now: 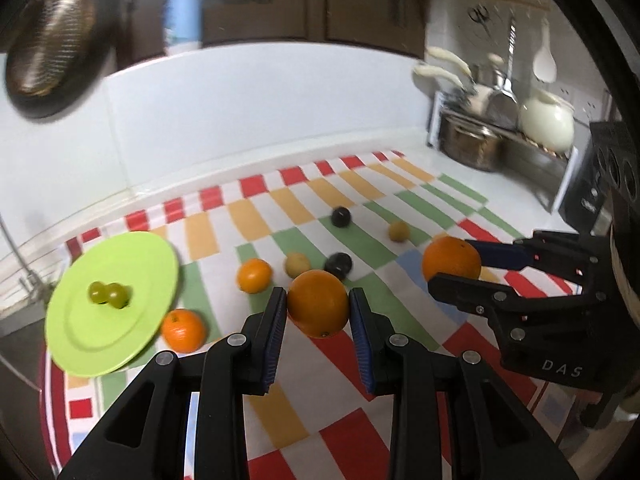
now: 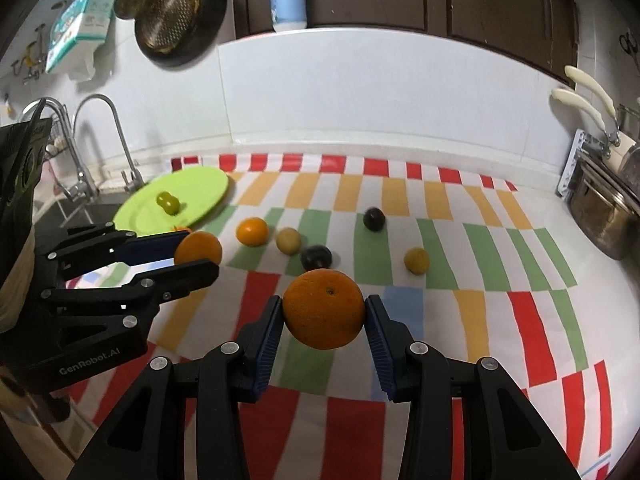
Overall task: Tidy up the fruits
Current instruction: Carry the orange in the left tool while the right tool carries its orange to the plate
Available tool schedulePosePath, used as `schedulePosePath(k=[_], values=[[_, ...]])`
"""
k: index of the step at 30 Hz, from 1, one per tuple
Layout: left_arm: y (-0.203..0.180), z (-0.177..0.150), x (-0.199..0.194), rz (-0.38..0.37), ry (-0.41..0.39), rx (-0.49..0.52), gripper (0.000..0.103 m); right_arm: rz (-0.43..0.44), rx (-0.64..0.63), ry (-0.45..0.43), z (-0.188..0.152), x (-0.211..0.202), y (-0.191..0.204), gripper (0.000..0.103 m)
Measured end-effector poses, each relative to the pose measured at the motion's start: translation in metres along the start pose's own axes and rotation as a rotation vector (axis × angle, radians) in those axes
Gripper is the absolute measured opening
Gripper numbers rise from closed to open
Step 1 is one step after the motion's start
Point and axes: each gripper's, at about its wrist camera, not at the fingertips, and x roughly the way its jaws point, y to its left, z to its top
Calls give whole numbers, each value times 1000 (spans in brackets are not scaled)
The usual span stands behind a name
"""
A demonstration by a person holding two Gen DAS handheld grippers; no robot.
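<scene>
My left gripper (image 1: 318,306) is shut on a large orange (image 1: 318,303) and holds it above the checked cloth; it also shows in the right wrist view (image 2: 198,250). My right gripper (image 2: 324,310) is shut on a second large orange (image 2: 324,308), seen from the left wrist view (image 1: 452,261) too. A lime green plate (image 1: 80,340) at the left holds two green grapes (image 1: 108,294). Loose on the cloth lie two small tangerines (image 1: 254,275) (image 1: 183,330), two yellow fruits (image 1: 297,265) (image 1: 399,231) and two dark plums (image 1: 338,265) (image 1: 341,216).
A sink with faucets (image 2: 116,140) lies left of the plate. A steel pot (image 2: 604,216) and a rack with knives (image 2: 588,100) stand at the right. A pan hangs on the wall (image 2: 176,12). A white backsplash (image 2: 360,92) closes the far edge.
</scene>
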Motion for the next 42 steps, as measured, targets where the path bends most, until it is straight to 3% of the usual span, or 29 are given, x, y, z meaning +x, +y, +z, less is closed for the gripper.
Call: schedulePosePath(k=[24,42], values=[[49,-6,-74,210,-110,-135,31,108,-26,-143,30,-23,59,43],[103,-10,-98,338,-141,-202,31,200,-82,-181,70,-4,113,43]])
